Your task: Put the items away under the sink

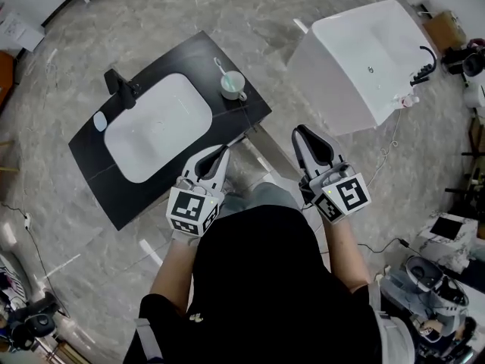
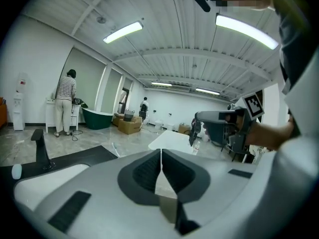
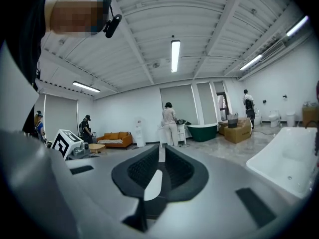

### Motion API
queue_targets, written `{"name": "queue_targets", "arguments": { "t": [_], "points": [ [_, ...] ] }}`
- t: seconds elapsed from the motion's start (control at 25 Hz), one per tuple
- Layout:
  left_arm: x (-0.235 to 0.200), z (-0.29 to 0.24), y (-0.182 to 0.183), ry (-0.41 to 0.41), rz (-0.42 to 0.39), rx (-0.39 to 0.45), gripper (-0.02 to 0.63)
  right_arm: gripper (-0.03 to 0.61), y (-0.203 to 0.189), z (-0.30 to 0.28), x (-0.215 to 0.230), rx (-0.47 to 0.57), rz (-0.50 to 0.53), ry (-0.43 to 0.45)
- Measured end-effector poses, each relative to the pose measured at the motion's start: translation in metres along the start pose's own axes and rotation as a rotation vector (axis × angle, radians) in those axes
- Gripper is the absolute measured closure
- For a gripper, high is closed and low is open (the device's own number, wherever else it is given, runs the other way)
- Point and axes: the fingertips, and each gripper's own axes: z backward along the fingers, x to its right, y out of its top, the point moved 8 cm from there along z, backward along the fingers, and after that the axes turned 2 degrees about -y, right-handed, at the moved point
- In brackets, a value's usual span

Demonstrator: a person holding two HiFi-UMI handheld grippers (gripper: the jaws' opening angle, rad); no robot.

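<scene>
On the floor at left, black vanity top (image 1: 91, 156) with white sink basin (image 1: 155, 127) sunk into it, only the white bottom showing inside. Black sink tap (image 1: 121, 88) upright at the far left edge of the basin, small pale oval thing (image 1: 101, 121) lying flat just beside it. At the far right corner of the top, pale green cup (image 1: 233, 86) with a handle, toothbrush (image 1: 220, 66) leaning out of it. Nearer, left gripper (image 1: 220, 155) over the top's near right edge, jaws pressed together on nothing. Right gripper (image 1: 304, 133) well apart from it, jaws closed to a sliver, nothing between. Further right, white bathtub (image 1: 356, 89), only a drain fitting inside, black tub tap (image 1: 426, 63) on its right rim.
</scene>
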Motion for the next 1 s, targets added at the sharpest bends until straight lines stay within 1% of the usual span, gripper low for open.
{"name": "queue_targets", "arguments": {
  "t": [0.12,0.28,0.4,0.6,0.76,1.0],
  "points": [
    [-0.013,-0.013,-0.006,-0.02,0.01,-0.015,0.591,0.528,0.0,-0.021,0.004,-0.039,0.004,0.005],
    [-0.023,-0.04,-0.016,-0.042,0.033,-0.042,0.59,0.528,-0.004,-0.054,0.014,-0.121,0.012,0.041],
    [-0.034,-0.064,-0.026,-0.038,0.033,-0.066,0.589,0.528,-0.01,-0.082,0.025,-0.171,0.026,0.071],
    [-0.052,-0.099,-0.049,-0.015,0.043,-0.111,0.589,0.528,-0.025,-0.127,0.045,-0.234,0.03,0.145],
    [-0.064,-0.124,-0.063,-0.007,0.063,-0.143,0.589,0.528,-0.036,-0.164,0.061,-0.3,0.064,0.192],
    [-0.078,-0.159,-0.082,0.008,0.1,-0.175,0.588,0.528,-0.06,-0.216,0.08,-0.399,0.078,0.256]
  ]
}}
